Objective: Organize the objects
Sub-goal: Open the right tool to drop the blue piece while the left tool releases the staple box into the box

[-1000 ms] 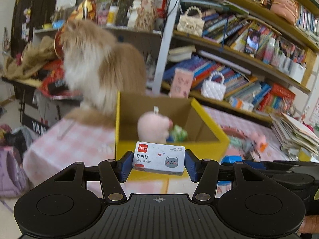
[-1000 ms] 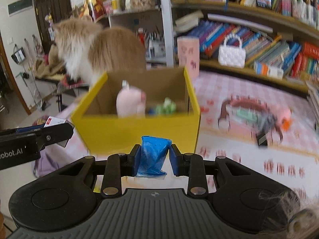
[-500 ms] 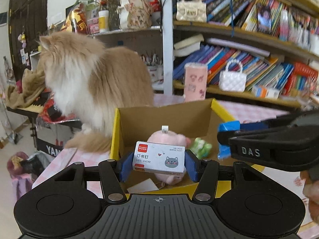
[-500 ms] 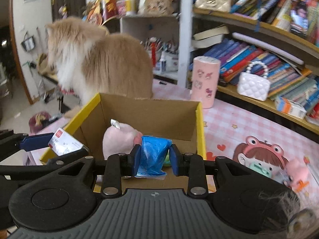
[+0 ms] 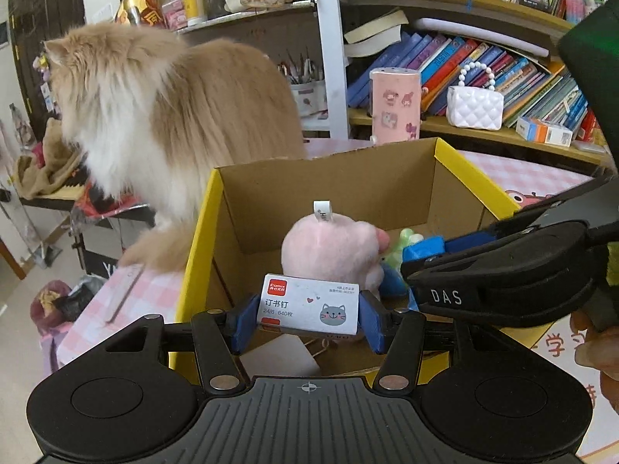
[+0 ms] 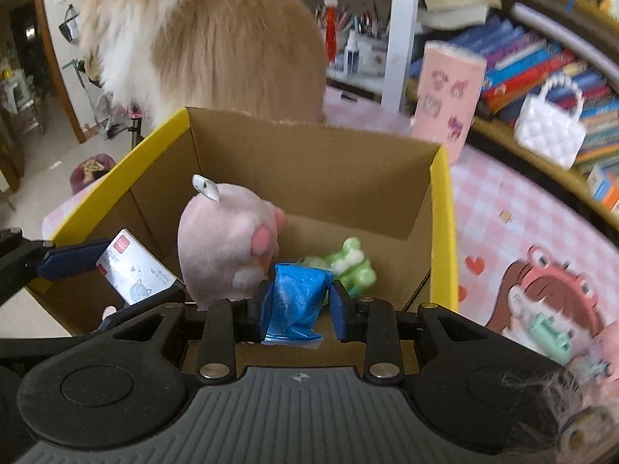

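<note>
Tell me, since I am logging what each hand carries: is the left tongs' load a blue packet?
No, the left tongs clamp a white staple box with a cat face; the blue packet is in the right tongs.

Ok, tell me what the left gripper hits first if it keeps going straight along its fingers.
Probably the pink plush toy inside the yellow cardboard box: it sits right behind the staples box clamped in the left gripper. Depth is hard to judge.

Two close wrist views, angled down into the same yellow box [image 5: 201,232], side by side.
</note>
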Action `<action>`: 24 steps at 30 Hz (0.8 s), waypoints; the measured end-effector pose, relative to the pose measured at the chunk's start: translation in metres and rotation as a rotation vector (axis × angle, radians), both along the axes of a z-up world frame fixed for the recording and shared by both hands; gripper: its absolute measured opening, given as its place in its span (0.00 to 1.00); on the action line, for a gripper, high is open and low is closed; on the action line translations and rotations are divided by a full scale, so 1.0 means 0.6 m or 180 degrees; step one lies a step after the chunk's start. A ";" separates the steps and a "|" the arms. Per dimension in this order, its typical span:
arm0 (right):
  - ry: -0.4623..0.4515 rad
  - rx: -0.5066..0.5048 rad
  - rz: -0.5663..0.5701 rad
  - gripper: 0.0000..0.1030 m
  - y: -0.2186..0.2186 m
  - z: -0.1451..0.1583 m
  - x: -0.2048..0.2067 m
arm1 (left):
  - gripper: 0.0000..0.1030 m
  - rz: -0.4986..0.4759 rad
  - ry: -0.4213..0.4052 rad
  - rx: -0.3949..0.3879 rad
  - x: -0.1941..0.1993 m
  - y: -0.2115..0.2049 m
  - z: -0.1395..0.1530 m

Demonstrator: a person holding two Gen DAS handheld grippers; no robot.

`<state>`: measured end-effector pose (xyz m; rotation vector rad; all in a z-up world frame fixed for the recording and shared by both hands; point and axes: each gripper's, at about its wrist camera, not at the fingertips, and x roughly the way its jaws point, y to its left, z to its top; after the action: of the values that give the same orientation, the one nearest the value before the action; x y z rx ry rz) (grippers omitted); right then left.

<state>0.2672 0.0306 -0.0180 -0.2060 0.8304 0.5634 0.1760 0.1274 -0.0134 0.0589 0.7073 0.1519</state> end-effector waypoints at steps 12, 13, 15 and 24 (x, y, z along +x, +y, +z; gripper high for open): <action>-0.0036 0.0155 -0.0047 0.42 -0.008 0.014 -0.006 | 0.78 0.0082 -0.0160 -0.0007 -0.017 0.006 0.019; -0.0083 0.0181 -0.0078 0.46 -0.012 0.021 -0.009 | 0.80 0.0088 -0.0212 -0.0028 -0.023 0.009 0.025; -0.0178 0.0279 -0.0135 0.48 -0.022 0.039 -0.021 | 0.81 0.0100 -0.0310 -0.0082 -0.035 0.014 0.040; -0.0669 0.0482 -0.0437 0.60 -0.067 0.106 -0.104 | 0.88 0.0133 -0.0630 -0.0228 -0.099 0.022 0.085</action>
<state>0.2046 -0.0095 0.0456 -0.0671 0.5902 0.4642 0.1167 0.1407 0.0373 -0.0391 0.5160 0.1699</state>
